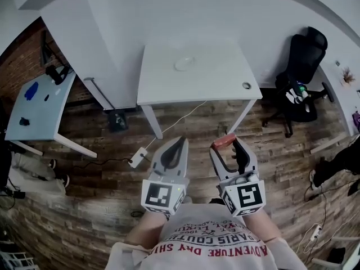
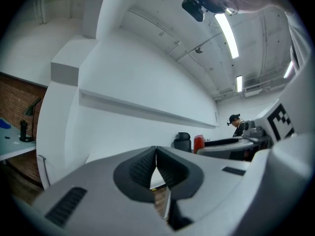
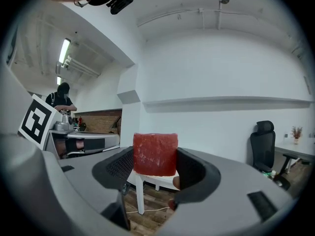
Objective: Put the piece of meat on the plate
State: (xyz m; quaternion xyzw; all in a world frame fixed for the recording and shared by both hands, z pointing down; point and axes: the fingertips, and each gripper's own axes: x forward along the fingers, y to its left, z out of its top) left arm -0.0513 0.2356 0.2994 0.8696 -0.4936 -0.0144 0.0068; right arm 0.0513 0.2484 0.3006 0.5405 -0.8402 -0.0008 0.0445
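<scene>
The right gripper (image 1: 229, 144) is clamped on the red piece of meat (image 3: 155, 154), held above the wooden floor (image 1: 107, 151) and short of the white table (image 1: 219, 80). The left gripper (image 1: 179, 143) hangs beside it, its jaws pressed together on nothing. A faint round shape on the table is probably the plate (image 1: 184, 64).

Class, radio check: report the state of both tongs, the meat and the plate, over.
Left tongs shut, empty. Right tongs shut on the meat. Plate on the white table ahead, not yet reached. Nothing blocking.
</scene>
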